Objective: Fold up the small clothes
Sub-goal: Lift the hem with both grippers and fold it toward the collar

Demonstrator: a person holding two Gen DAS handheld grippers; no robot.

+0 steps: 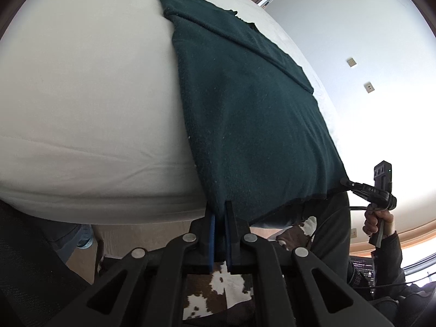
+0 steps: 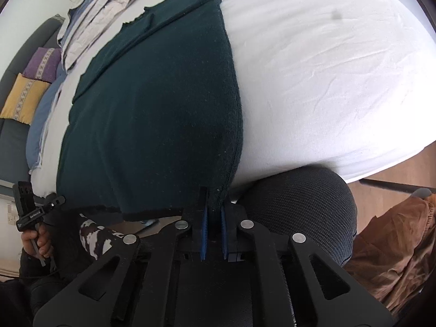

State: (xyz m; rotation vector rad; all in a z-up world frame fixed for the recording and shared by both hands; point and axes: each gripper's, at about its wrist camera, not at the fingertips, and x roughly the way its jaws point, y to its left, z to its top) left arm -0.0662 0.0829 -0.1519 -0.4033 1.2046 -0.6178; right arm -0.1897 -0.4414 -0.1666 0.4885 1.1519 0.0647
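A dark green knit garment point(image 1: 245, 103) lies spread on the white bed point(image 1: 81, 81), its near hem hanging over the bed's edge. My left gripper point(image 1: 220, 212) is shut on the hem's left corner. In the right wrist view the same garment point(image 2: 152, 109) fills the middle, and my right gripper point(image 2: 215, 204) is shut on the hem's right corner. The right gripper also shows in the left wrist view point(image 1: 347, 182) at the garment's far corner, and the left gripper shows in the right wrist view point(image 2: 55, 200). The hem is stretched between the two grippers.
A stack of folded pale clothes point(image 2: 100, 8) lies at the far left of the bed point(image 2: 327, 68). Purple and yellow cushions point(image 2: 35, 81) sit on a dark sofa beyond. A dark mesh chair back point(image 2: 299, 204) and brown cloth point(image 2: 395, 245) are near the right gripper.
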